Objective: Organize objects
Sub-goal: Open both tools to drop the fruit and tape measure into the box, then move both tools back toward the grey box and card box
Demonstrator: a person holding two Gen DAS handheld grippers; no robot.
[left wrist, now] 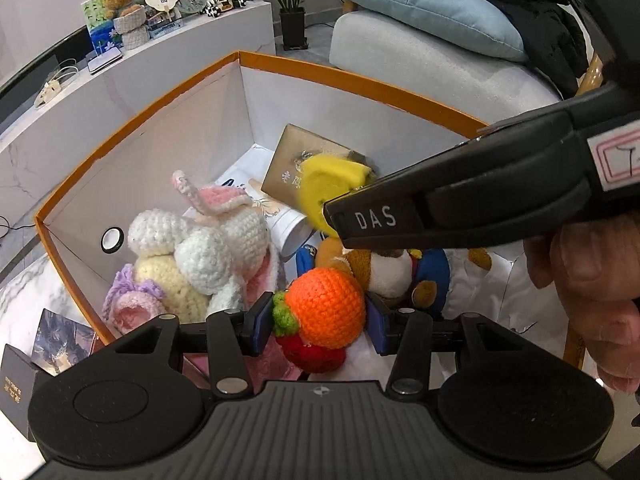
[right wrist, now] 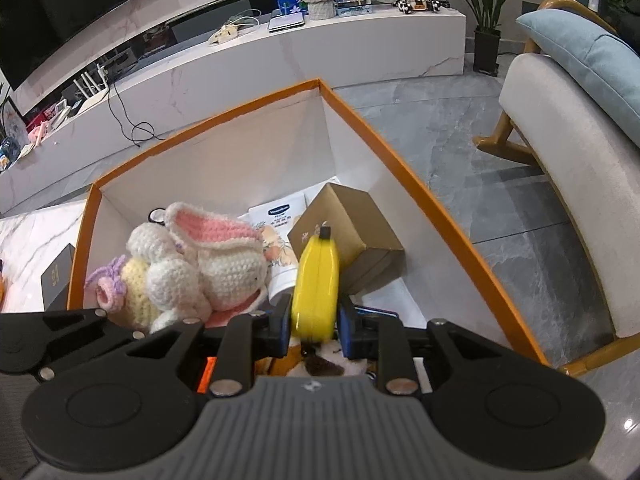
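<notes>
Risk: left tool (left wrist: 320, 322) clamped crochet orange (left wrist: 326, 308), right tool (right wrist: 314, 320) clamped banana (right wrist: 316, 284); crowded orange box (right wrist: 400, 160), release could roll off toys.

1. One orange-rimmed box (right wrist: 404, 168) with white inner walls.
2. Two grippers: the left gripper (left wrist: 318, 322) and the right gripper (right wrist: 314, 322).
3. One crocheted orange fruit (left wrist: 326, 308), with one red crocheted piece (left wrist: 312, 354) just below it.
4. One yellow banana toy (right wrist: 316, 286).
5. One white crocheted rabbit (right wrist: 212, 252) with pink-lined ears.
6. One pale yellow crocheted doll (left wrist: 170, 286) with purple trim.
7. One brown-and-white plush toy (left wrist: 390, 270) in blue.
8. One tan cardboard carton (right wrist: 356, 220).
9. One white tube (right wrist: 280, 240) with printed label.
10. One small black box (right wrist: 58, 280) outside the orange-rimmed box.
</notes>
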